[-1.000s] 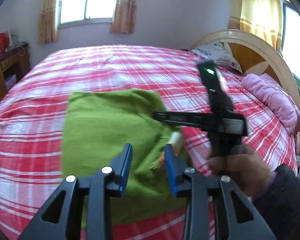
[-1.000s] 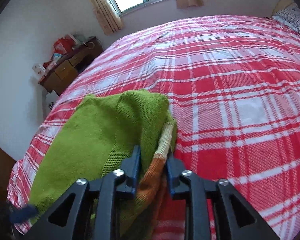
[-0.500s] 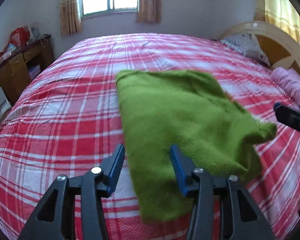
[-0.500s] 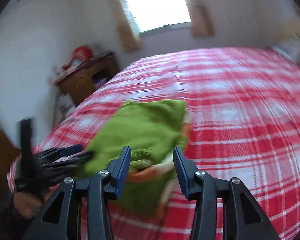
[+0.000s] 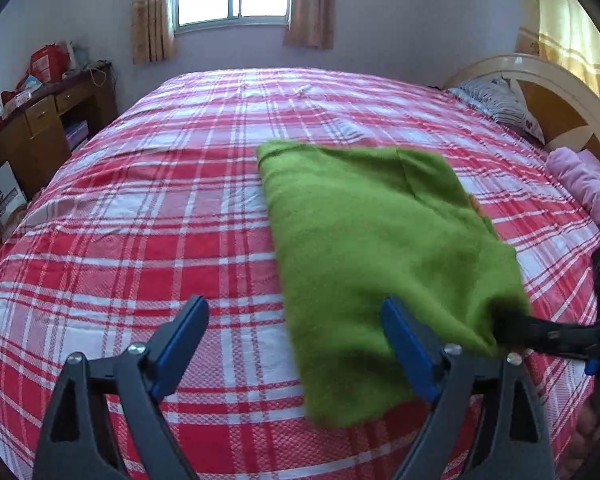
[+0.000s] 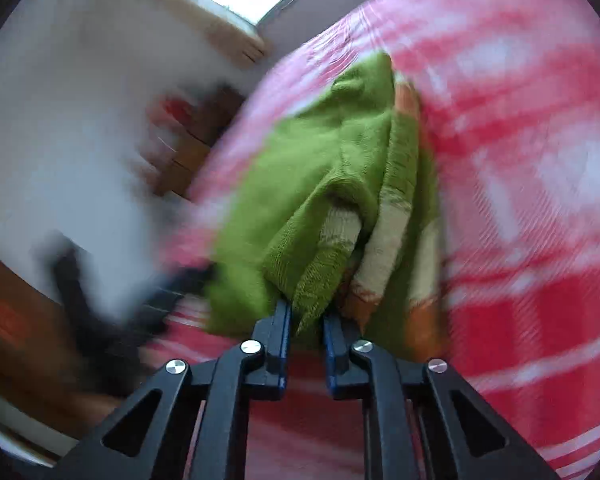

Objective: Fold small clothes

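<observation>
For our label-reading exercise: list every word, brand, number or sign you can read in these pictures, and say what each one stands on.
None can be read.
White bag by the desk: dark print, too small to read.
Red packages on the desk: markings too blurred.
Right wrist view: motion-blurred, no text visible.

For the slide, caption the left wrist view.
Open left gripper poised over a folded green sweater on a red plaid bed, right gripper at its corner.

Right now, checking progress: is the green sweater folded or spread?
Folded: green sweater lies doubled on the bed; right gripper pinches layered edges.
</observation>
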`<state>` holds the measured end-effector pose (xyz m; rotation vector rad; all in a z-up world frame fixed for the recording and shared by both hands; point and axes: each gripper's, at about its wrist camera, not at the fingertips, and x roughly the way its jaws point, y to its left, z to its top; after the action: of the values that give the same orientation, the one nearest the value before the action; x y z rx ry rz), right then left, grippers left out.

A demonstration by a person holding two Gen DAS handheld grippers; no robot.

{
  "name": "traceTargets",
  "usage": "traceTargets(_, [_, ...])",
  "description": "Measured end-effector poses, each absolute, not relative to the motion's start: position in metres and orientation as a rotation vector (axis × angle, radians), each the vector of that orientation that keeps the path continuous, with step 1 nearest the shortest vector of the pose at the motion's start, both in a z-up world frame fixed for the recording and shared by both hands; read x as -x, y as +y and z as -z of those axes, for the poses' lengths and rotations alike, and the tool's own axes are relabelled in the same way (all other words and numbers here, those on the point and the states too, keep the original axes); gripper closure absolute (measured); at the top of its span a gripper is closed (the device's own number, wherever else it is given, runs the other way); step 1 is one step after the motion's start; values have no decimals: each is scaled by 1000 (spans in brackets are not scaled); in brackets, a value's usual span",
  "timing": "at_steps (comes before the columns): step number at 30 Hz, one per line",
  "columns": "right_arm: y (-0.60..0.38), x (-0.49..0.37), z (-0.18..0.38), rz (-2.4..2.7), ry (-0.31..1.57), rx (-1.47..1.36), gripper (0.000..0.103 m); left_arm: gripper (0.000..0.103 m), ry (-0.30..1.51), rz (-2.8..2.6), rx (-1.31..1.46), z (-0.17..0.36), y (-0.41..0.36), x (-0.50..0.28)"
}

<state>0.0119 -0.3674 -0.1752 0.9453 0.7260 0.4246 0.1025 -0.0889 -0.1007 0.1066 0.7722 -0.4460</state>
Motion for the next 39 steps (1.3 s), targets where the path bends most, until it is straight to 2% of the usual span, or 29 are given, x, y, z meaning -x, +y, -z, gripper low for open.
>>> traceTargets(7, [-411,17,199,-251,744,-915,97,13,780,426,-106,104,-85,-115])
traceTargets(10, [-403,24,183,-223,731,-798,97,12,817,436,-129,118,-91,-117])
traceTargets(13, [-391,27,155,-109,706,-637,86,11,816,446,-97,124,-90,-113])
traceTargets(15, [-383,26,130,-40,655,-534,70,6,812,426,-80,128,-88,-114])
traceTargets(16, [-381,23,122,-36,631,-510,50,4,813,422,-69,129,-88,-114])
traceTargets(17, [-377,21,112,-34,596,-481,34,4,821,426,-47,130,-87,-115])
traceTargets(20, [-366,-4,99,-97,568,-434,33,4,821,422,-36,133,-91,-113])
traceTargets(22, [-364,-31,103,-93,618,-431,34,4,813,420,-49,132,-92,-111])
traceTargets(25, [-363,-63,121,-66,690,-419,47,5,794,428,-73,127,-93,-110])
traceTargets(27, [-367,-81,140,-43,764,-414,47,5,796,434,-76,128,-94,-112])
traceTargets(30, [-372,-86,153,-63,756,-444,65,4,809,442,-54,130,-94,-116])
traceTargets(32, [-367,-87,144,-54,741,-367,85,4,819,453,-33,131,-96,-118])
traceTargets(34, [-360,-89,131,-25,705,-265,91,1,827,456,-21,133,-100,-120])
traceTargets(37, [-365,-97,123,16,660,-212,93,0,821,446,-36,134,-106,-119])
traceTargets(39, [-372,-109,138,71,700,-162,93,0,817,452,-45,136,-108,-119])
